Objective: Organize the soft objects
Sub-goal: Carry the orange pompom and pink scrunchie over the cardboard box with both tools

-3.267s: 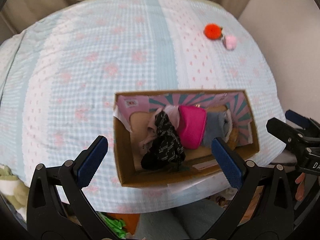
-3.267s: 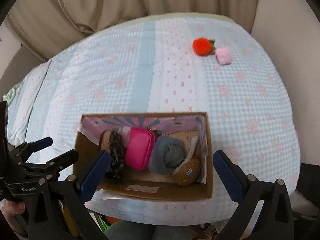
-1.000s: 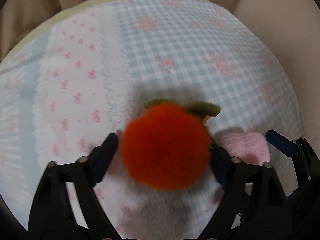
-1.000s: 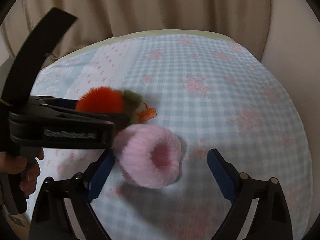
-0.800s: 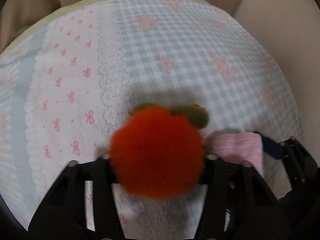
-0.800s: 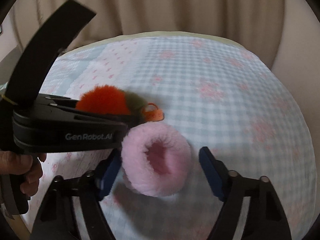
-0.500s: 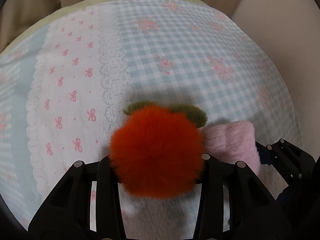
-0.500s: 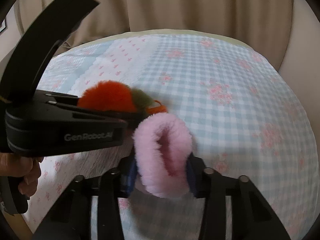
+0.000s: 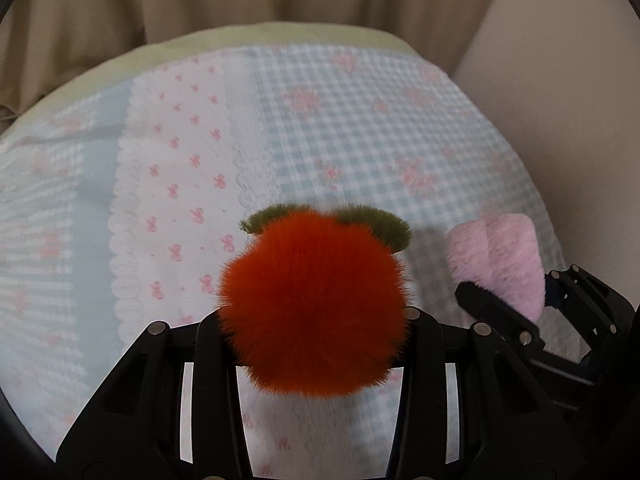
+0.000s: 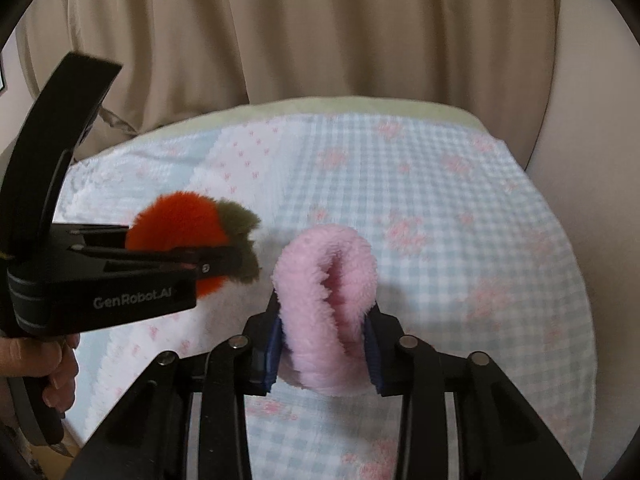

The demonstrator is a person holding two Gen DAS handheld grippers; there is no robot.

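Observation:
A fluffy orange pompom with olive green leaves (image 9: 314, 304) fills the middle of the left wrist view, and my left gripper (image 9: 314, 322) is shut on it above the bed. The same orange pompom (image 10: 176, 226) shows at the left of the right wrist view, clamped in the left gripper (image 10: 216, 258). My right gripper (image 10: 324, 350) is shut on a fuzzy pink ring (image 10: 328, 308), squeezed into a narrow loop between the blue pads. That pink ring (image 9: 500, 260) also appears at the right of the left wrist view. Both items hang clear of the cover.
The bed cover (image 10: 460, 240) is blue gingham with pink flowers and a white strip with pink bows (image 9: 180, 208). Beige curtains (image 10: 320, 32) hang behind the bed. A hand (image 10: 56, 364) grips the left tool's handle. A pale wall (image 9: 560, 80) rises at the right.
Both grippers closed, the left on the orange pompom and the right on the pink ring, which got squeezed flat. Both then rose off the bed cover with their items.

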